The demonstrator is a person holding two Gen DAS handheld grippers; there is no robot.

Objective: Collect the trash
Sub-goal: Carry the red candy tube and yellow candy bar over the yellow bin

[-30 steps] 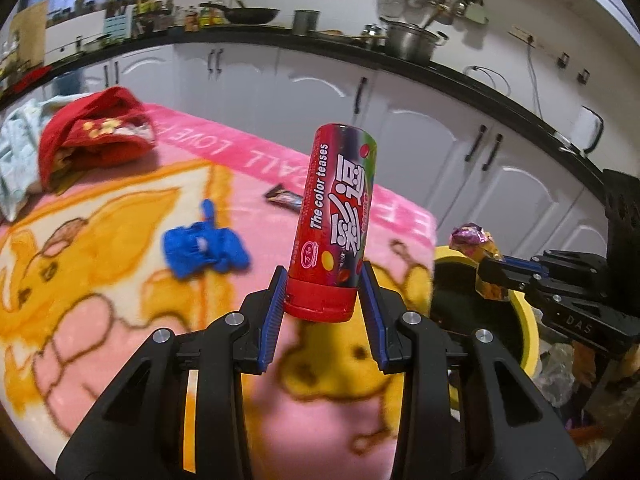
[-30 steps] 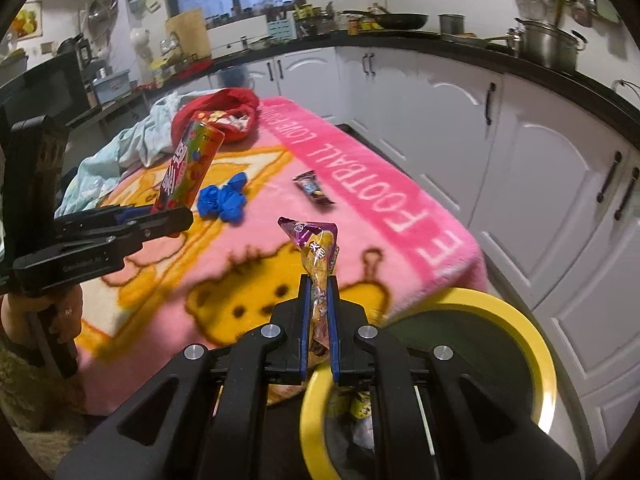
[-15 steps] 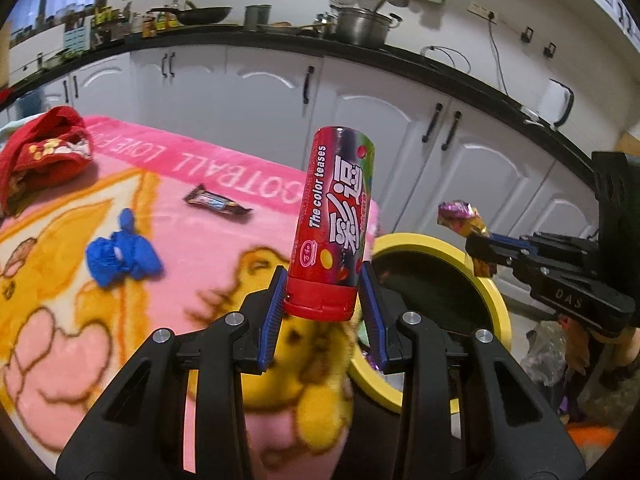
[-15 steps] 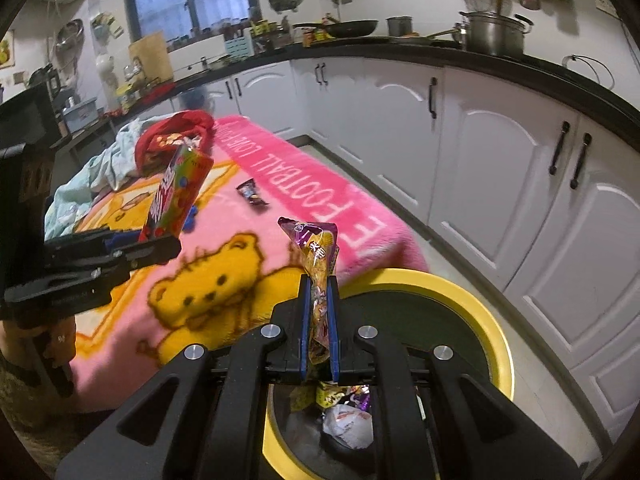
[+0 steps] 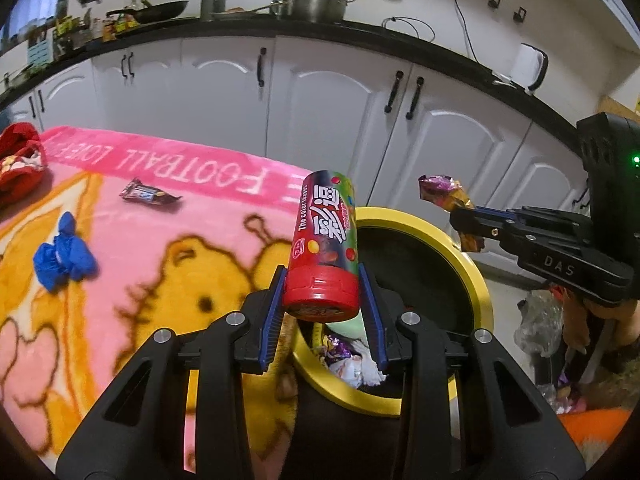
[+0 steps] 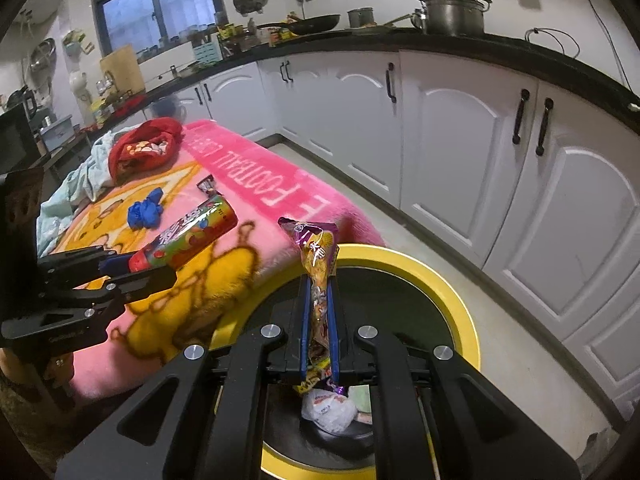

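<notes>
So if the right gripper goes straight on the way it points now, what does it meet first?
Probably the bin: the right gripper, shut on a snack wrapper, points down into its opening, toward the trash inside. Depth is unclear.

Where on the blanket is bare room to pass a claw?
Bare: the yellow bear patch between the blue glove and the yellow-rimmed bin. Also the pink strip past the dark candy wrapper. Crowded: the far end by the red bag.

A pink cartoon blanket (image 5: 120,272) spreads to the claw's left. On the black counter (image 6: 440,46) far ahead stand a steel pot (image 6: 452,16) and a frying pan (image 6: 316,22). White cabinet doors (image 6: 452,152) fill the wall beyond, a window (image 6: 156,4) up left.
</notes>
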